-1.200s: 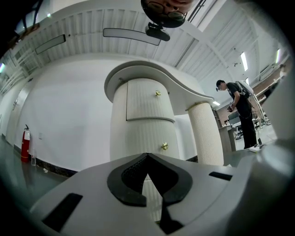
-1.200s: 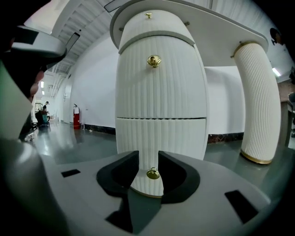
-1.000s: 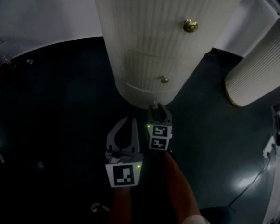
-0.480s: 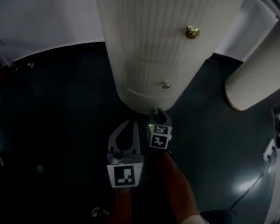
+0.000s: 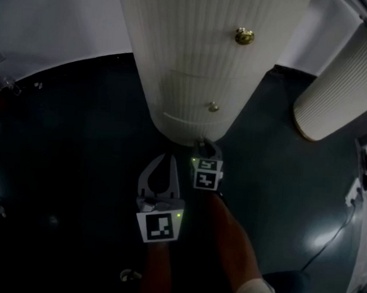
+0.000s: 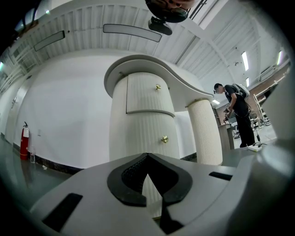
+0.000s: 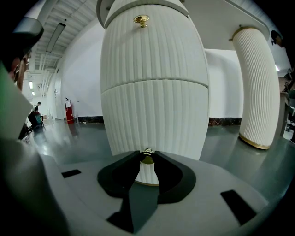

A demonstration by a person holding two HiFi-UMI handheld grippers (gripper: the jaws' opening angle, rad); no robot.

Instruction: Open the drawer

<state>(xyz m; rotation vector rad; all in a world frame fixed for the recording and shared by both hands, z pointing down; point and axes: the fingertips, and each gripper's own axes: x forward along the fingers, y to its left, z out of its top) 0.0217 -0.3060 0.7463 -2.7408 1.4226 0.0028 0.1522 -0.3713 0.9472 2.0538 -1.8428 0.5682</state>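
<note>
The right gripper (image 7: pixel 147 155) has just been closing its jaws, and they now pinch the small brass knob (image 7: pixel 147 158) of the bottom drawer (image 7: pixel 154 115), low on the ribbed cabinet (image 5: pixel 204 49) near the floor. The knob sits only at the very tips of the jaws, not deeper between the pads. The main risk is a slip: the knob is round and smooth, so a firm pull could draw the tips off its face and leave the drawer shut. The gripper also angles downward onto the knob, so a pull along its own line rather than straight out may twist the hold loose or bind the drawer. The left gripper (image 5: pixel 168 157) hangs just beside, jaws together on nothing, and braces nothing, so a stiff drawer might drag the whole cabinet forward.
</note>
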